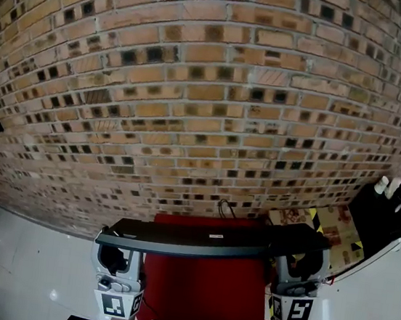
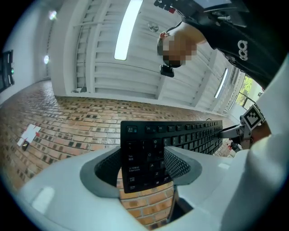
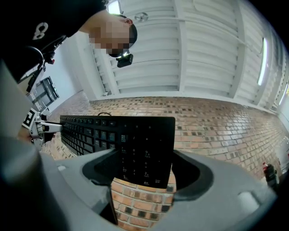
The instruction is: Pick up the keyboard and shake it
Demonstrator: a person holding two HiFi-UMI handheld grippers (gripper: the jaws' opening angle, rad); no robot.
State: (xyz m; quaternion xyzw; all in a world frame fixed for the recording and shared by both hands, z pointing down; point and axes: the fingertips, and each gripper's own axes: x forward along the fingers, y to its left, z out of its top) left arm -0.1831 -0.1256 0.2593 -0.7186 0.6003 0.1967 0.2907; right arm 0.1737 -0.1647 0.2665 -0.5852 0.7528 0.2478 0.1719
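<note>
Pinched the keyboard (image 1: 189, 243) at either end with left gripper (image 2: 145, 168) and right gripper (image 3: 143, 168); held it aloft at lower centre. Seemed lifted; next, probably shaking, with both grips kept tight and matched.

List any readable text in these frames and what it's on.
"Esc": top-left key of the keyboard, left gripper view.
"Tab": key lower on that edge, faint.
Other key legends: too small to read.
White print on the person's black shirt: unclear.
Marker cube: pattern only, no text.
</note>
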